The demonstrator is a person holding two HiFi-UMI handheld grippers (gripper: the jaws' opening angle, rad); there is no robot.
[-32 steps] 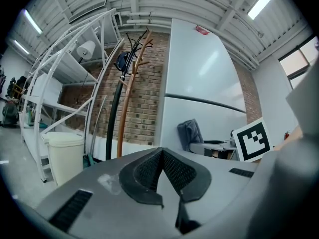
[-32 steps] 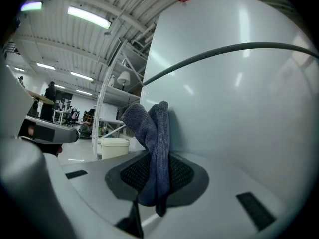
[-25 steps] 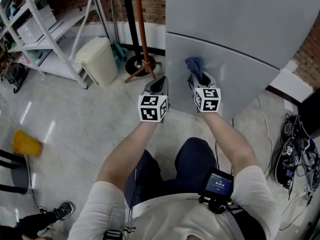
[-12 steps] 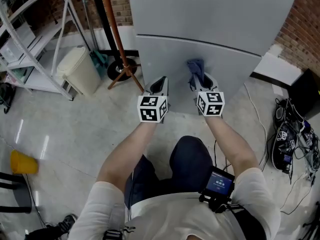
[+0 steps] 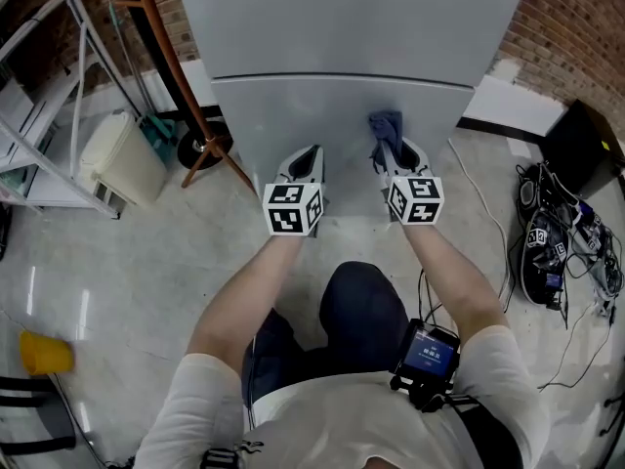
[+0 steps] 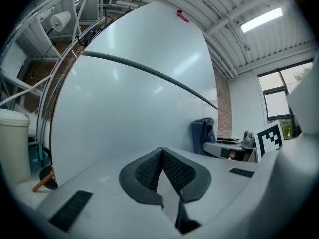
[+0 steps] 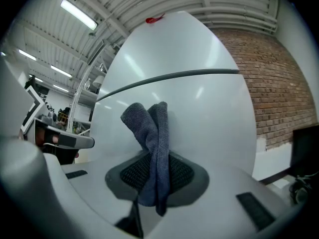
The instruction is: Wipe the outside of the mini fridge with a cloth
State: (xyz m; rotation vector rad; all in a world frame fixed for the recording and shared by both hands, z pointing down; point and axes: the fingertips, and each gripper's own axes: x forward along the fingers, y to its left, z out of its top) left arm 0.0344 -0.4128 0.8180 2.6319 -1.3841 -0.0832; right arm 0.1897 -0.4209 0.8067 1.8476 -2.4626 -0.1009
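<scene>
The grey mini fridge (image 5: 342, 37) stands in front of me, its lower door (image 5: 293, 115) under a dark seam. My right gripper (image 5: 389, 152) is shut on a blue-grey cloth (image 5: 385, 127), whose folded end sticks up against the lower door. In the right gripper view the cloth (image 7: 152, 148) hangs between the closed pads with the fridge (image 7: 199, 118) just behind it. My left gripper (image 5: 305, 162) is shut with nothing in it, held close to the lower door at the cloth's left. In the left gripper view the fridge (image 6: 124, 108) fills the frame and the cloth (image 6: 203, 136) shows at right.
A wooden coat stand (image 5: 166, 66) and a cream bin (image 5: 122, 159) stand left of the fridge, by a white shelf rack (image 5: 39, 96). Cables and gear (image 5: 557, 252) lie on the floor at right, next to a black box (image 5: 586, 145). A yellow cup (image 5: 44, 352) lies far left.
The view has swung leftward, so the fridge now sits centred ahead. Both grippers keep their hold and stay close to the lower door, the cloth still up against it.
</scene>
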